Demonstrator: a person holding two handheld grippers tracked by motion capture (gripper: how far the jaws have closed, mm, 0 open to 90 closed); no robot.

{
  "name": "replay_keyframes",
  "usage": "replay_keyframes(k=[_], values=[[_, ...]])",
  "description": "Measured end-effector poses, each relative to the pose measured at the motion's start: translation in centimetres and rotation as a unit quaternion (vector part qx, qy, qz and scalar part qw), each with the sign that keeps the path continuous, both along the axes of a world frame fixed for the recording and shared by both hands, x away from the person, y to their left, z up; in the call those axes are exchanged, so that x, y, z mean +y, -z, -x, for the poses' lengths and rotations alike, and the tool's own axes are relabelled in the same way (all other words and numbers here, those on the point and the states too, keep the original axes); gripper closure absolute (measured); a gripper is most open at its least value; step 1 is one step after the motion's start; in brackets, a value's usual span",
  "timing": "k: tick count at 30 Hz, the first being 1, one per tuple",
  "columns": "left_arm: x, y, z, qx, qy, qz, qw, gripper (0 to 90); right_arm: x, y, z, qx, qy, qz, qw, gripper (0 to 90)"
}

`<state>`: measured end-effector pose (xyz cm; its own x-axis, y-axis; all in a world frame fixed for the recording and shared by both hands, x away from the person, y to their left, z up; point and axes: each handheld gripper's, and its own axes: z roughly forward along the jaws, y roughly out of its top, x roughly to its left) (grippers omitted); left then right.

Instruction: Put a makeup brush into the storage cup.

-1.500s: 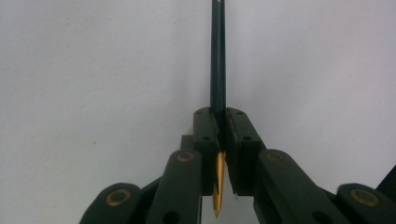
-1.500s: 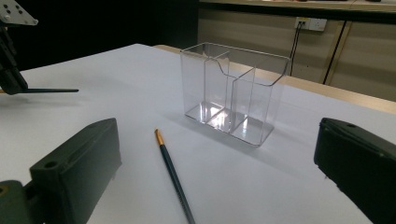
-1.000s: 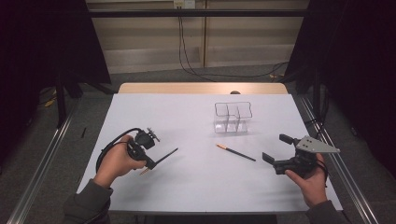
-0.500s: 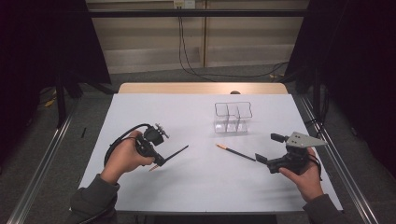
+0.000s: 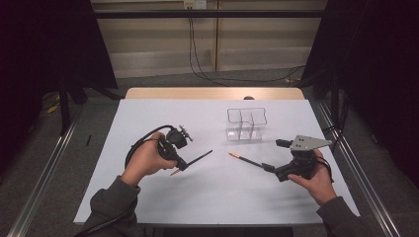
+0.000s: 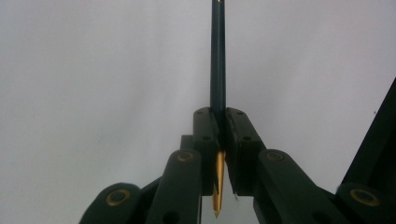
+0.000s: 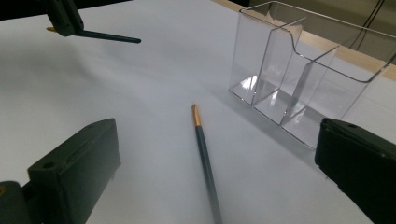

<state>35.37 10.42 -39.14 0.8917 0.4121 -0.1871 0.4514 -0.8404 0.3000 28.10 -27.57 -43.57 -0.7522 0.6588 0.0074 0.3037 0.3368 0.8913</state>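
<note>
The right gripper [image 7: 205, 182], jaws apart, faces a pencil [image 7: 205, 161] lying lengthwise toward the clear holder [image 7: 299, 79]; the left gripper [image 6: 219, 135] clamps another pencil [image 6: 217, 60], probably off the table.

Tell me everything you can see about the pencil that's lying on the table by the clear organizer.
The pencil is slim and dark blue-grey, with a gold, tapered end. It lies flat on the white table, gold end toward the clear organizer but apart from it. Nothing touches it: the right hand-held gripper is open with its jaws standing either side of the pencil's near end. It looks whole and unmarked.
</note>
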Motion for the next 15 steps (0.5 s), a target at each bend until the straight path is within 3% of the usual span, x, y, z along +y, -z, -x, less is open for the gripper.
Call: replay_keyframes(k=[15], values=[[-3.4, -0.9, -0.1, 0.008, 0.031, 0.007, 0.9995, 83.5, 2.0, -1.3, -1.4, 0.006, -0.059, 0.046, 0.9972, 0.0]])
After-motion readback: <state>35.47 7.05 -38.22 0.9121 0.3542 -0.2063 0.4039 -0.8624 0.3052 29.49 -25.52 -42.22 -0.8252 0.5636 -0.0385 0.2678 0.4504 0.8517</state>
